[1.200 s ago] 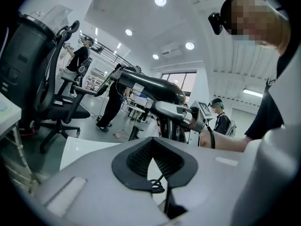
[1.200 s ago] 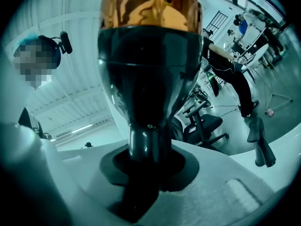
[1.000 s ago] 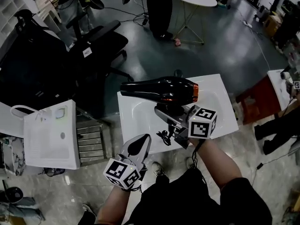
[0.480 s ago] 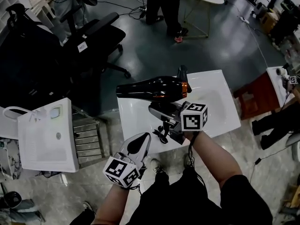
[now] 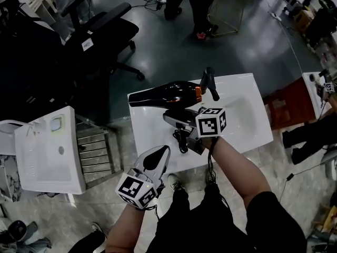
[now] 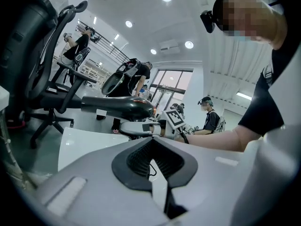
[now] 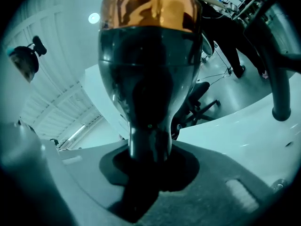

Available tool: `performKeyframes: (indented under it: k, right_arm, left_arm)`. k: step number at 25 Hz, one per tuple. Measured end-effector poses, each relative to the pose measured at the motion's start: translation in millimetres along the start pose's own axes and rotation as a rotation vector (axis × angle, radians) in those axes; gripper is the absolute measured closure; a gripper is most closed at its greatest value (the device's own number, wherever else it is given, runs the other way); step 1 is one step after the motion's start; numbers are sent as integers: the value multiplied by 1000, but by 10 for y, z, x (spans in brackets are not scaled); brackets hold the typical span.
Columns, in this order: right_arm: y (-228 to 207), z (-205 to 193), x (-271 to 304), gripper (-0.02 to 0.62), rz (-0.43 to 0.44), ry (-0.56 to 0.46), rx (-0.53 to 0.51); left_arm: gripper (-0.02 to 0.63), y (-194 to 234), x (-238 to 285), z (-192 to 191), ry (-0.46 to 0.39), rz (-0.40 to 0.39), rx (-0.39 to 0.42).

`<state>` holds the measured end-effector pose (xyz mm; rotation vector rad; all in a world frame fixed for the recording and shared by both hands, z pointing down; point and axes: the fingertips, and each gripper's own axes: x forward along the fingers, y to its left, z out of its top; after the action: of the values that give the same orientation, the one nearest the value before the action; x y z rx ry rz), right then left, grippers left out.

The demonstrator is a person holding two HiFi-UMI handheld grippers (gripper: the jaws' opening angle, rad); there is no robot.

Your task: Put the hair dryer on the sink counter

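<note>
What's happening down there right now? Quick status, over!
Right gripper shut on hair dryer. Left gripper shut, empty. Hair dryer over sink counter, faucet close beside it.

Seen from above, the right gripper [image 5: 176,117] and its marker cube are covering the handle of the hair dryer [image 5: 163,95], so only the barrel is showing. In the right gripper view the dryer is crowding the lens. Its copper-banded end is running off the top edge, and the foot of its handle is sinking out of sight between the jaws. A black cord [image 5: 181,140] is bunching just below the gripper, its run to the handle hidden underneath. Beyond the dryer, a person [image 5: 199,7] is being cut off by the top edge, legs only. Far to the gripper's right, small items [image 5: 322,83] on a side counter are too tiny to identify.
</note>
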<state>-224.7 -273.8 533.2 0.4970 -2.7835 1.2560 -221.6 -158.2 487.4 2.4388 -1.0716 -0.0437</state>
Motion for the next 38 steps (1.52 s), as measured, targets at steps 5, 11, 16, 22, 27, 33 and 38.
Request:
performKeyframes:
  k: [5,11,16,22,27,33,38]
  right_arm:
    - [-336,-132,129,505,-30,48,79]
    - [-615,-295,216,505,-39,83,179]
    - [-799,-417,302,505,-51,110,242]
    - [-980,-483,368,505,-60,129,292]
    - [-1087,-522,420,505,-67,147,313]
    - [-1172,-540,457,505,-56,147,360]
    - [-1293,-573,471,506,-90,171,382]
  left_arm:
    - [603,38,44,-67,5,9,-22]
    - [603,27,67,-198,20,13,-47]
    - [603,81,51,-280,26,27,-55]
    - [603,90,51,-297,35,39,-58]
    - [603,112,35,-345,33,46,-65]
    - [603,142,17,-371,38,53,-74]
    - [603,164,-13,-392,43,61,-85]
